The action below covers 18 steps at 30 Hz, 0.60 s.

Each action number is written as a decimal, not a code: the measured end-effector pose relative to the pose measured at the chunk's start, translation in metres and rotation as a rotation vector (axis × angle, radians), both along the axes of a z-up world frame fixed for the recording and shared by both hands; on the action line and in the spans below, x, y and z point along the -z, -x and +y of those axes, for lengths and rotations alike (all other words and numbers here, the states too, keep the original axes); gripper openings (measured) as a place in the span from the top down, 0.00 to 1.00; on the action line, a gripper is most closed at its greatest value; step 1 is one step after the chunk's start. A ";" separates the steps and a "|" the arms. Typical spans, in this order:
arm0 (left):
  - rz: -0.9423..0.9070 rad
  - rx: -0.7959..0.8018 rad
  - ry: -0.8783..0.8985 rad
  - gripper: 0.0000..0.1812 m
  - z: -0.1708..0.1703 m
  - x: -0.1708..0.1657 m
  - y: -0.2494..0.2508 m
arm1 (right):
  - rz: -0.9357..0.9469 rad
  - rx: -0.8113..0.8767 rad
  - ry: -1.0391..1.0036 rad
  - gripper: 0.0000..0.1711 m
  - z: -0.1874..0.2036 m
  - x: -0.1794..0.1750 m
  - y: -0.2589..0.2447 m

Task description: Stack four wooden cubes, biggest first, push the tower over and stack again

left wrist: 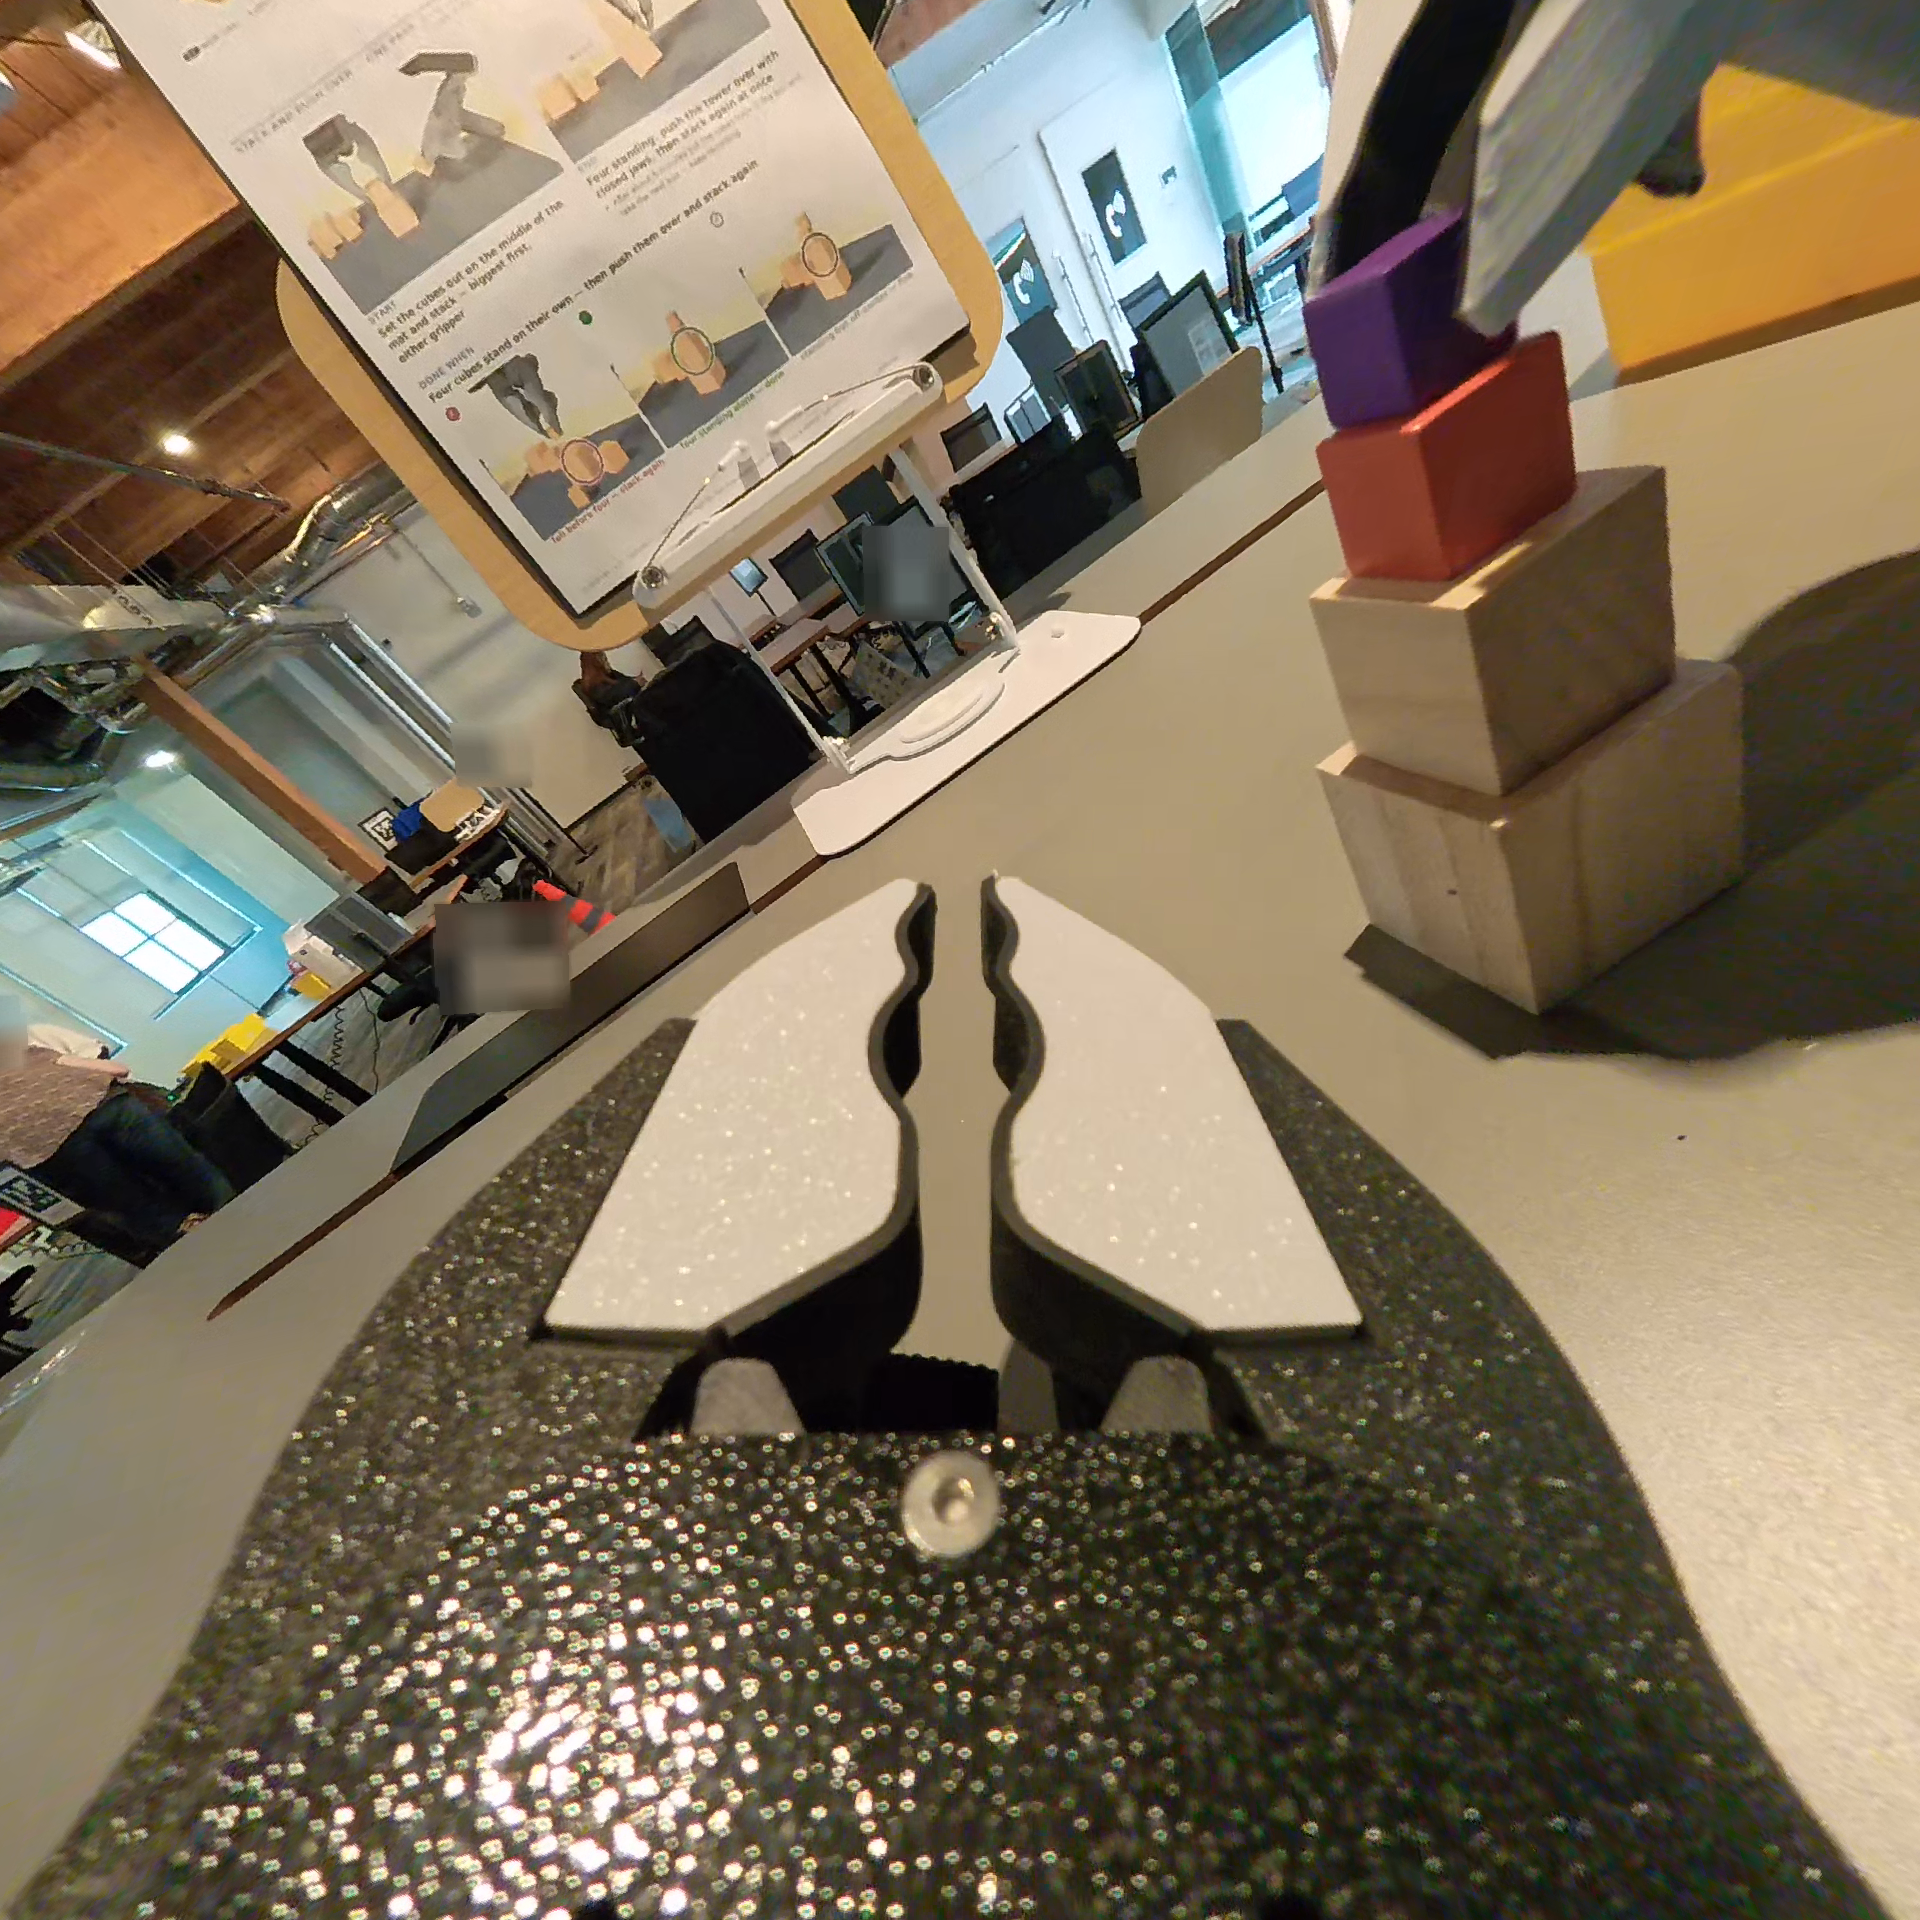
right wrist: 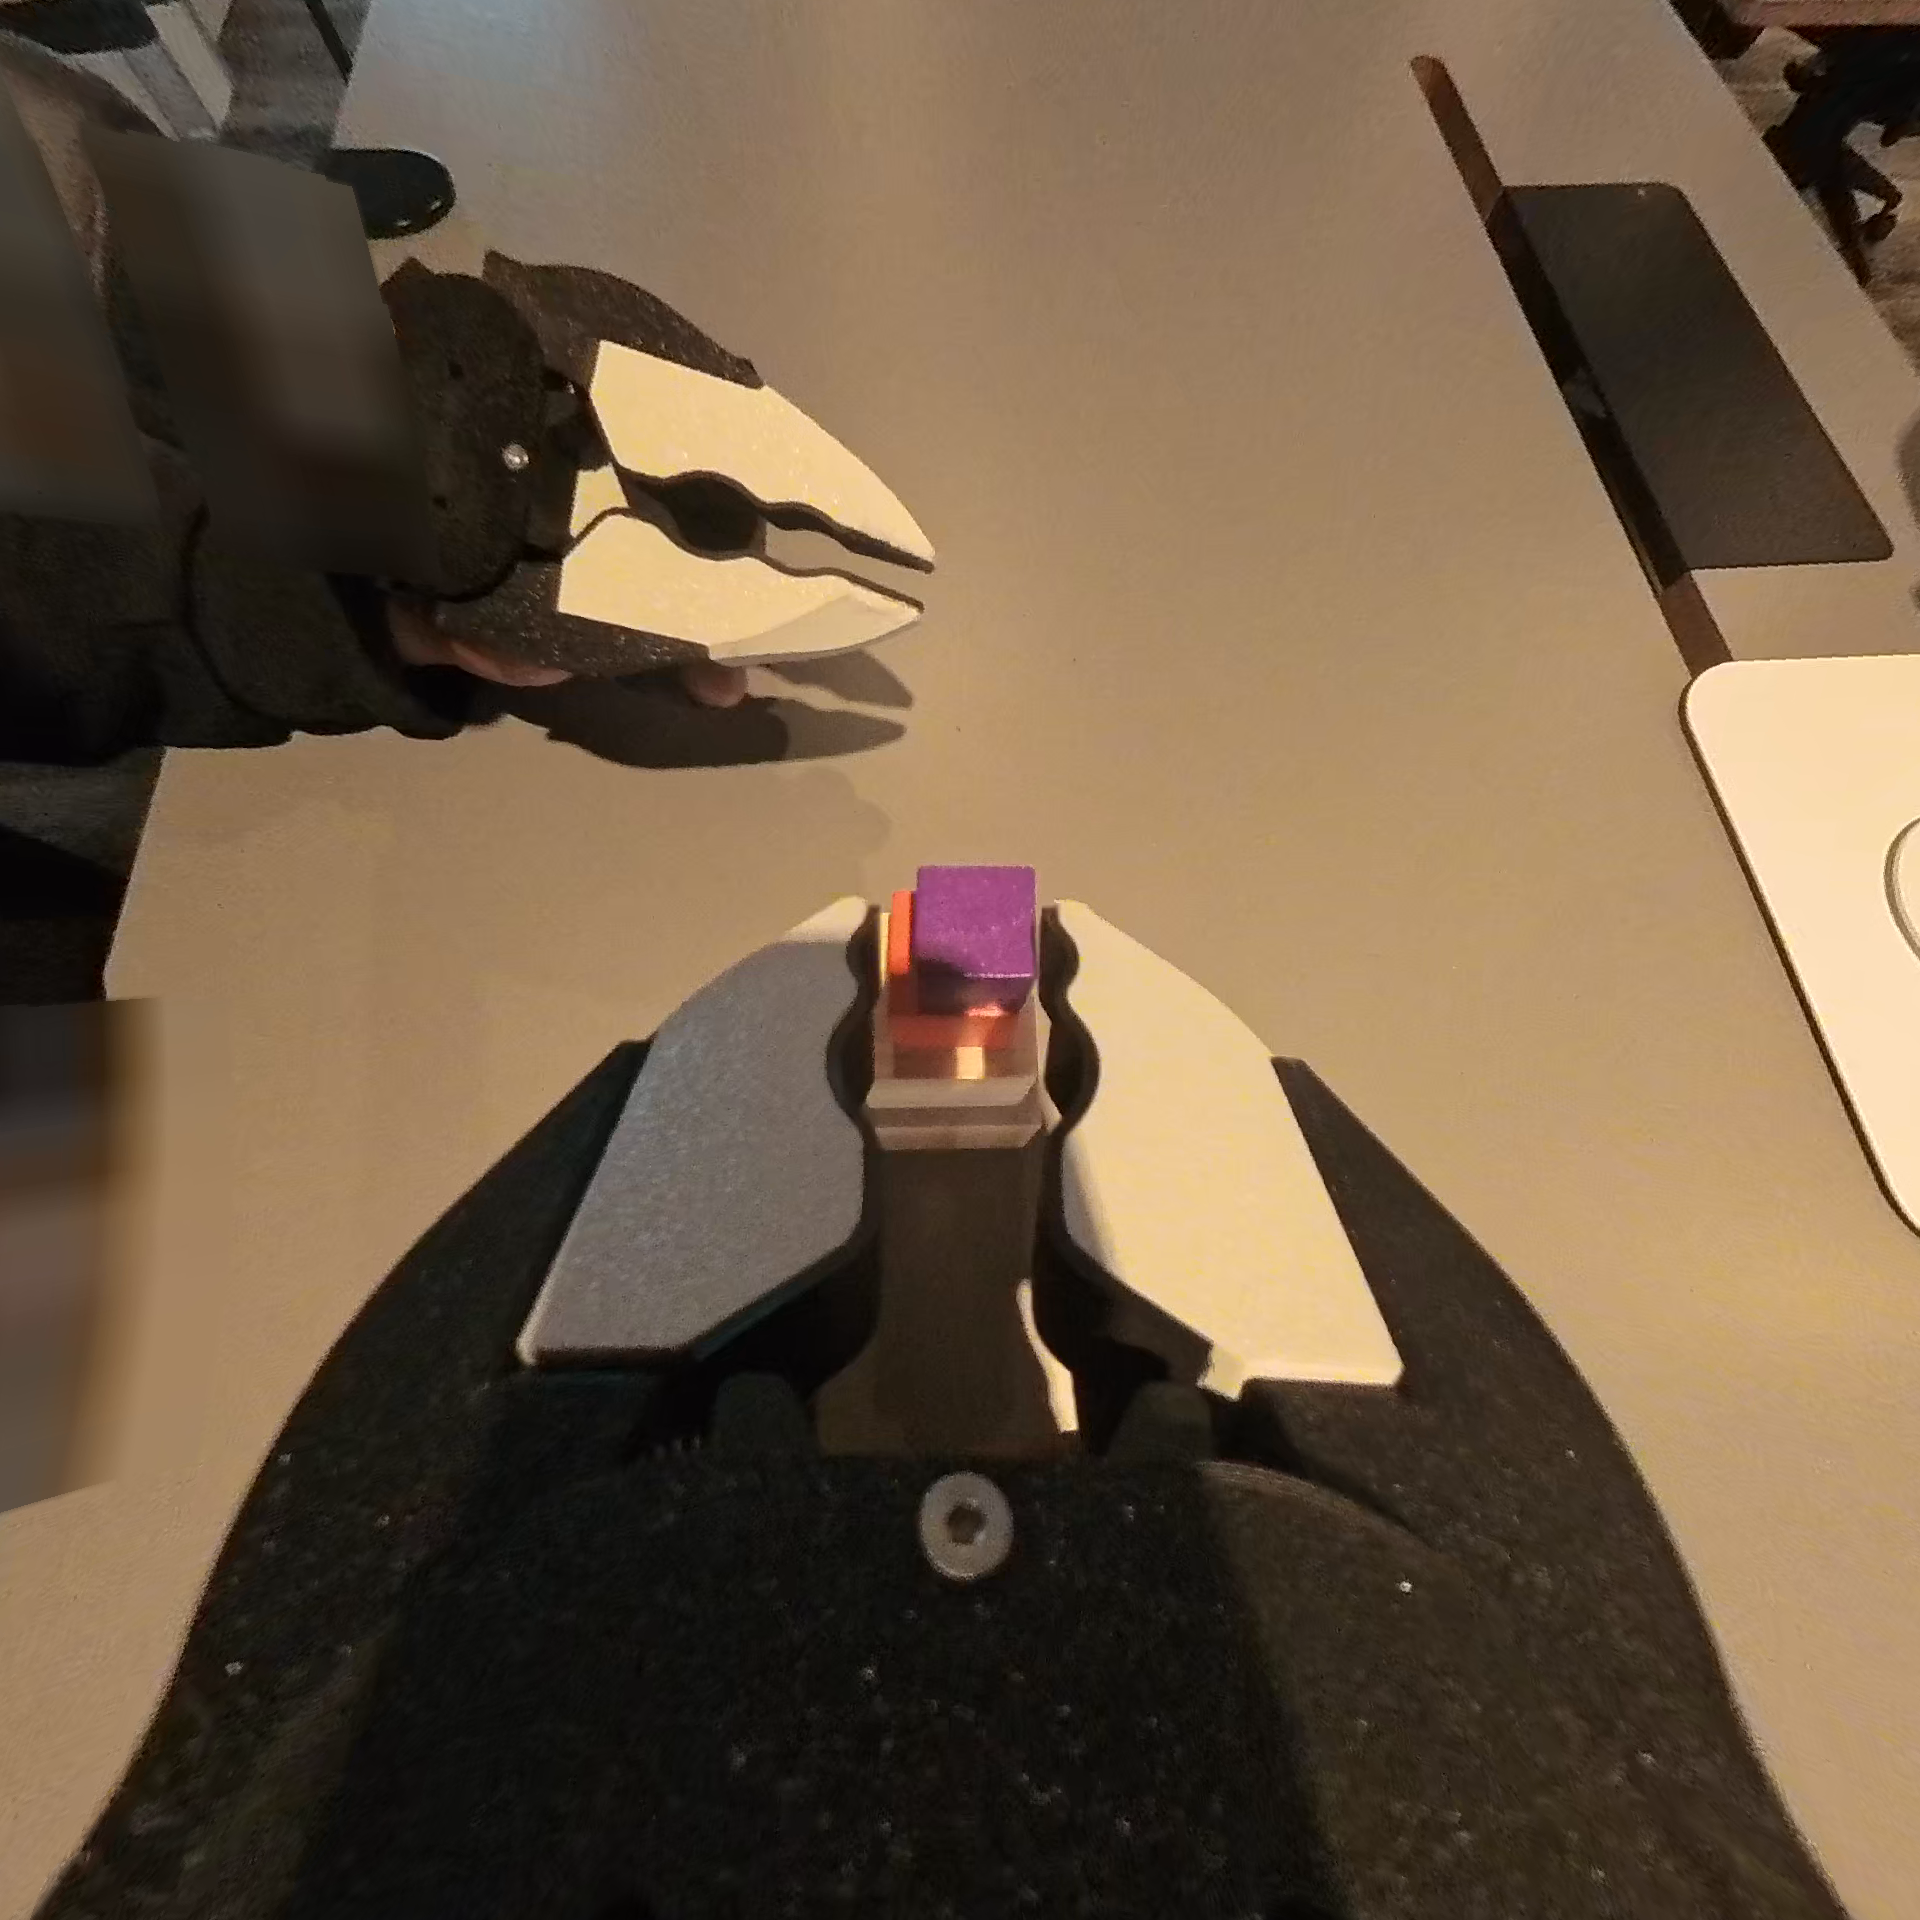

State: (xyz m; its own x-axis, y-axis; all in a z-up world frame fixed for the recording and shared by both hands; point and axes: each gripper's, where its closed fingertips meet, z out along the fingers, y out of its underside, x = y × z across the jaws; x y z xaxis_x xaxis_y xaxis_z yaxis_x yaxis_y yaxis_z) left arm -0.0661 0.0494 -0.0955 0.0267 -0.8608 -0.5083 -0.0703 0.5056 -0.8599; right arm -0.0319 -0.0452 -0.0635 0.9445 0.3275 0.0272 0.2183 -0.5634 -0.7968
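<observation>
My right gripper point(right wrist: 958, 914) points straight down over the tower, jaws around the matte purple cube point(left wrist: 1387, 317); whether they pinch it I can't tell. Below it sit a red cube point(left wrist: 1449, 468) and two pale wooden cubes point(left wrist: 1496, 665) on the smooth grey table point(left wrist: 1143, 727). My left gripper point(left wrist: 951, 894) hovers nearby, jaws nearly closed, empty.
</observation>
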 end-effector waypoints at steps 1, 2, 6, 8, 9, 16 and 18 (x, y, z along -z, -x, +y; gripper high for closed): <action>0.000 0.000 0.000 0.96 0.000 0.000 0.000 | 0.001 0.004 -0.002 0.84 0.000 0.000 0.000; -0.001 0.000 0.001 0.96 0.000 0.000 0.000 | 0.002 0.007 -0.004 0.84 0.001 -0.001 -0.001; -0.002 0.000 0.002 0.96 0.000 0.000 0.000 | 0.012 0.016 -0.007 0.87 0.002 -0.002 -0.001; -0.003 0.000 0.004 0.96 0.000 -0.001 0.000 | 0.016 0.019 -0.006 0.87 0.003 -0.002 -0.001; -0.003 0.000 0.004 0.96 0.000 -0.001 0.000 | 0.016 0.019 -0.006 0.87 0.003 -0.002 -0.001; -0.003 0.000 0.005 0.96 0.001 -0.001 0.000 | 0.010 0.014 0.002 0.87 0.003 0.000 -0.002; -0.003 0.000 0.004 0.96 0.001 -0.001 0.000 | 0.005 0.014 0.004 0.85 0.003 0.001 -0.002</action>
